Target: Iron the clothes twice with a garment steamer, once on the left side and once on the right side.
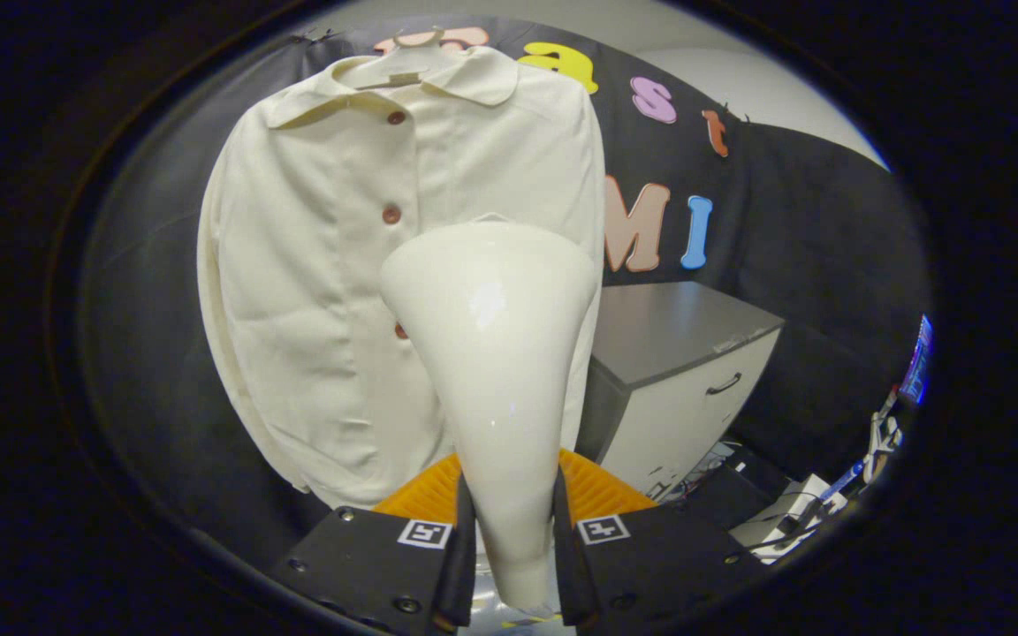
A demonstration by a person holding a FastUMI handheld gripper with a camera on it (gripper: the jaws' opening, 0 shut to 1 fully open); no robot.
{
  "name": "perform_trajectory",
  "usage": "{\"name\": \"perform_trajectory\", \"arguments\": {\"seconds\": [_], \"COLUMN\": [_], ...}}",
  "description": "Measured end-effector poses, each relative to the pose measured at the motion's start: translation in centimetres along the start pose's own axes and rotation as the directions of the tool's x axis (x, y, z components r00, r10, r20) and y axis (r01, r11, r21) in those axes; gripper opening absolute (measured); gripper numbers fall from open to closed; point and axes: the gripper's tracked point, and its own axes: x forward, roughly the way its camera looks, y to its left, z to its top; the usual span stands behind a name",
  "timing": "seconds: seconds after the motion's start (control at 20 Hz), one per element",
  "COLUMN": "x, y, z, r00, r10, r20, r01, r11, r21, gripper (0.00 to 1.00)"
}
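- The gripper (509, 548) pinches the garment steamer (496, 353) by its narrow handle, one finger pressed to each side; the wide head flares away from the fingers toward the cloth.
- The shirt (341, 291) hangs on a hanger (398, 66) against the booth's black wall, just beyond the steamer head; the head overlaps the button line and the right-hand panel, but I cannot tell whether it touches the fabric.
- To do the pass well, I judge: keep the head flat to the cloth; travel one side in a straight, steady line; avoid snagging the buttons (392, 214).
- A grey cabinet (686, 371) stands just beside the shirt's lower right; it could crowd that side; cables and clutter lie on the floor beyond it.
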Motion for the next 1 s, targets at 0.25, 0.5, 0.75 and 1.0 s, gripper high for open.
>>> {"name": "perform_trajectory", "arguments": {"seconds": [0.25, 0.5, 0.75, 1.0], "x": [2.0, 4.8, 6.1, 7.2], "y": [-1.4, -1.3, -2.8, -4.8], "z": [7.0, 12.7, 14.8, 13.6], "r00": [0.997, 0.992, 0.989, 0.990], "r10": [0.029, 0.098, 0.121, 0.120], "r20": [0.074, 0.081, 0.085, 0.069], "r01": [-0.029, -0.095, -0.119, -0.118], "r11": [1.000, 0.995, 0.992, 0.992], "r21": [0.000, -0.037, -0.035, -0.039], "gripper": [0.37, 0.37, 0.37, 0.37]}}
